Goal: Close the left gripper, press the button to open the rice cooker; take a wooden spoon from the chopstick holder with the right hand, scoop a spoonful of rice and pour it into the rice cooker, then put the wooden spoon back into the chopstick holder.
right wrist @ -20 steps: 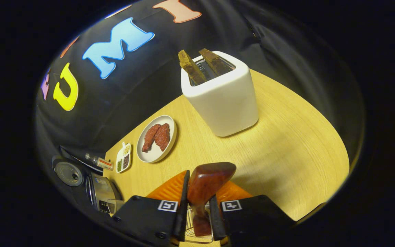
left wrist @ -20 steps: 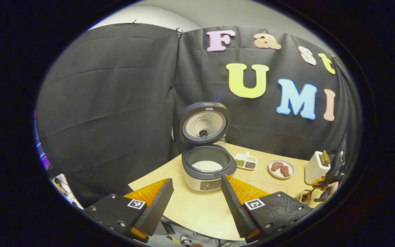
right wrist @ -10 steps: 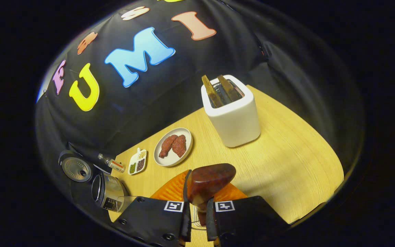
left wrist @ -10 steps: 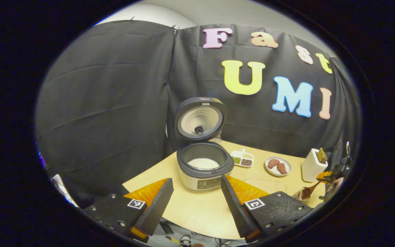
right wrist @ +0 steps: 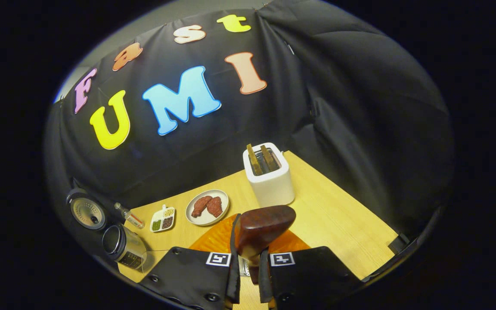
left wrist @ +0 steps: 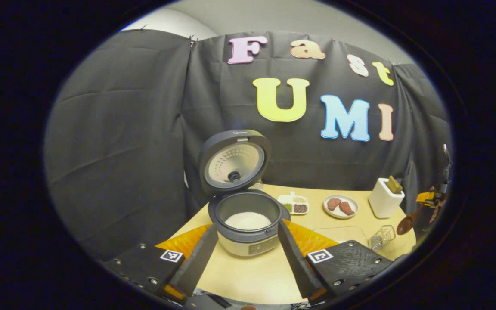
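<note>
The rice cooker stands open, its lid tipped up and white rice in the pot. My left gripper is open just in front of it, with the cooker framed between the fingers and nothing held. At the far right my right gripper holds the wooden spoon above the wire chopstick holder. In the right gripper view my right gripper is shut on the wooden spoon, whose dark bowl sticks up past the fingertips. The rice cooker sits at the far left there.
A white toaster with two slices stands at the back right of the wooden table. A plate of meat, a small divided dish and a small bottle lie between toaster and cooker. A clear container sits near the holder.
My right gripper has risen and drawn back with the spoon, lifting it out of the wire holder. The left gripper has come closer to the cooker, still open.
</note>
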The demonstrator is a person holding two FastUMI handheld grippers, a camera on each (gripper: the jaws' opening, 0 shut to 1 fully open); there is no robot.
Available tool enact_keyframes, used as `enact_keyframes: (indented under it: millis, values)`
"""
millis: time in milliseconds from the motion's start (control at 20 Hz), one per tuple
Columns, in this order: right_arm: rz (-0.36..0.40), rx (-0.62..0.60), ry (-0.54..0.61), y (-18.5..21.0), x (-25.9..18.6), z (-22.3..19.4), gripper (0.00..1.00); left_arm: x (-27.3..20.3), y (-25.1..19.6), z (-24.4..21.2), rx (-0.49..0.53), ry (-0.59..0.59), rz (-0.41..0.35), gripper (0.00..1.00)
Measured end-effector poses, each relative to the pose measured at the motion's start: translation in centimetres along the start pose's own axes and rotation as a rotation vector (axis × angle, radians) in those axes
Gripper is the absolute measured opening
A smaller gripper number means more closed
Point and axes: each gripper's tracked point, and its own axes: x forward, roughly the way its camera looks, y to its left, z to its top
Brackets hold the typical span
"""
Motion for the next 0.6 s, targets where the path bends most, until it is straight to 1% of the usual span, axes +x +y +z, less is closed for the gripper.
enact_keyframes:
  millis: [50,100,150,200,250,300,350,400,450,500,550,600]
  values:
    - [-0.019,0.019,-0.010,-0.3,-1.0,0.0,0.19,0.7,0.4,0.1,0.007,-0.004,-0.026,0.84]
    - [-0.042,0.040,-0.022,-0.7,-1.9,0.0,0.19,1.4,0.9,0.3,0.018,-0.012,-0.041,0.84]
    - [-0.072,0.061,-0.030,-1.3,-2.6,-0.4,0.19,1.8,1.8,0.7,0.024,-0.031,-0.044,0.89]
    - [-0.096,0.080,-0.037,-1.7,-3.4,-0.6,0.15,2.4,2.4,1.1,0.023,-0.047,-0.055,0.89]
    - [-0.108,0.094,-0.045,-1.6,-4.2,-0.9,0.19,2.8,2.7,1.3,0.016,-0.053,-0.071,0.89]
    - [-0.115,0.099,-0.052,-1.3,-5.1,-1.1,0.15,3.2,3.1,1.1,0.007,-0.055,-0.085,0.84]
    - [-0.122,0.099,-0.059,-1.1,-5.9,-1.3,0.15,3.6,3.6,1.0,-0.002,-0.056,-0.096,0.94]
    - [-0.126,0.095,-0.066,-0.7,-6.6,-1.6,0.19,4.0,4.1,0.7,-0.010,-0.056,-0.105,0.84]
    - [-0.123,0.095,-0.069,-0.1,-7.1,-1.7,0.19,4.3,4.6,0.4,-0.018,-0.053,-0.113,0.84]
    - [-0.112,0.099,-0.070,0.9,-7.6,-1.8,0.15,4.6,4.9,-0.2,-0.026,-0.044,-0.120,0.84]
    - [-0.095,0.107,-0.066,2.0,-8.0,-2.1,0.19,4.9,5.3,-0.6,-0.035,-0.036,-0.127,0.89]
    - [-0.077,0.117,-0.065,3.3,-8.1,-2.2,0.19,5.1,5.5,-1.1,-0.044,-0.027,-0.134,0.89]
